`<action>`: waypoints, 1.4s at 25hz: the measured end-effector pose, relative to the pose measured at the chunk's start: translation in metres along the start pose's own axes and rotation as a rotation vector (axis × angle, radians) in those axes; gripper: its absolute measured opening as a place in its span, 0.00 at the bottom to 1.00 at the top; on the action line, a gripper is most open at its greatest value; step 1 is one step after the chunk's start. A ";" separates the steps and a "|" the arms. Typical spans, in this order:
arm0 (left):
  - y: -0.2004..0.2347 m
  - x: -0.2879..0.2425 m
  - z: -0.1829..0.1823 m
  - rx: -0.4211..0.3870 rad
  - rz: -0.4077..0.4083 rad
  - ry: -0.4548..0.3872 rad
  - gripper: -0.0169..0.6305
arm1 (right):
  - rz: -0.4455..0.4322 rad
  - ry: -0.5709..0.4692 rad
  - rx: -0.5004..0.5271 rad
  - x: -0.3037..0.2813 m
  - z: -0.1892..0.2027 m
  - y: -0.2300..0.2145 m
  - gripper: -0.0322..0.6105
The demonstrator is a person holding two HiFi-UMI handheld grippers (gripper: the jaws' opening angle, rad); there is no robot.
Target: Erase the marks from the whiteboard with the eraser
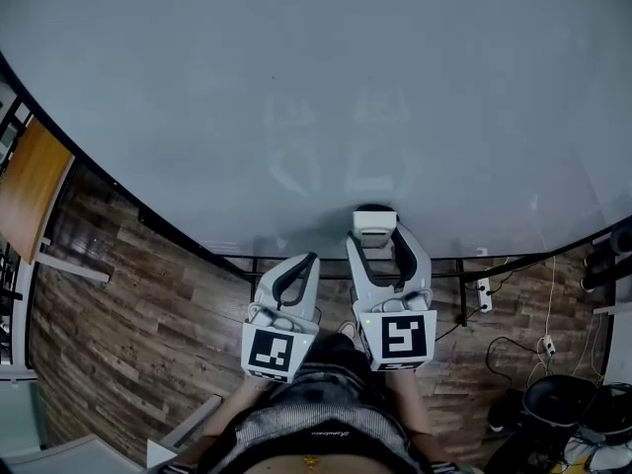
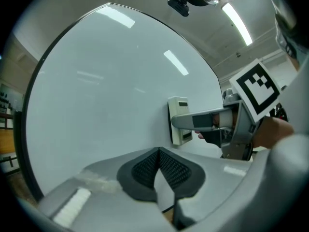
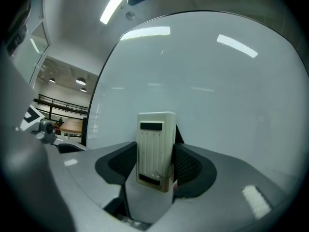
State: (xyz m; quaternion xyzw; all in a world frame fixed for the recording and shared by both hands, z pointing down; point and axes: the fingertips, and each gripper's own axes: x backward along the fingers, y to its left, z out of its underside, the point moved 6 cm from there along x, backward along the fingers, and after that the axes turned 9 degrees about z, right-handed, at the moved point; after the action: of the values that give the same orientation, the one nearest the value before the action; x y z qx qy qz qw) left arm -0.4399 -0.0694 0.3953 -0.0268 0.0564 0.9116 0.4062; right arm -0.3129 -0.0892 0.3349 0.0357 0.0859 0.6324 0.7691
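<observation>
A large whiteboard [image 1: 316,97] fills the upper part of the head view; no marks show on it. My right gripper [image 1: 375,235] is shut on a cream eraser [image 1: 374,224], which is pressed flat against the board near its lower edge. The right gripper view has the eraser [image 3: 155,149] upright between the black pads [image 3: 190,167]. In the left gripper view the eraser [image 2: 179,120] lies against the whiteboard [image 2: 111,95]. My left gripper [image 1: 304,263] hangs just left of the right one, jaws together, holding nothing; its pads [image 2: 170,168] meet.
The board has a dark frame [image 1: 128,200] along its lower edge. Below it lies a wood-pattern floor [image 1: 118,314] with cables and a power strip [image 1: 484,294] at the right. A wooden tabletop [image 1: 30,186] stands at the far left.
</observation>
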 end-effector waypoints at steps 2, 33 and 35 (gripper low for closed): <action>0.008 0.008 -0.001 -0.005 0.015 0.001 0.03 | 0.008 -0.002 -0.003 0.000 -0.003 0.012 0.42; 0.086 0.091 0.010 -0.030 0.025 0.016 0.03 | -0.011 -0.042 0.000 -0.014 -0.015 0.132 0.43; 0.083 0.084 0.010 -0.054 0.037 0.020 0.03 | -0.007 -0.040 -0.002 -0.014 -0.014 0.123 0.43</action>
State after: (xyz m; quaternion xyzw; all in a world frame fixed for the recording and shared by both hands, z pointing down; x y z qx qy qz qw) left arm -0.5581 -0.0614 0.4040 -0.0460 0.0363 0.9199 0.3878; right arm -0.4372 -0.0792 0.3425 0.0473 0.0701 0.6287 0.7730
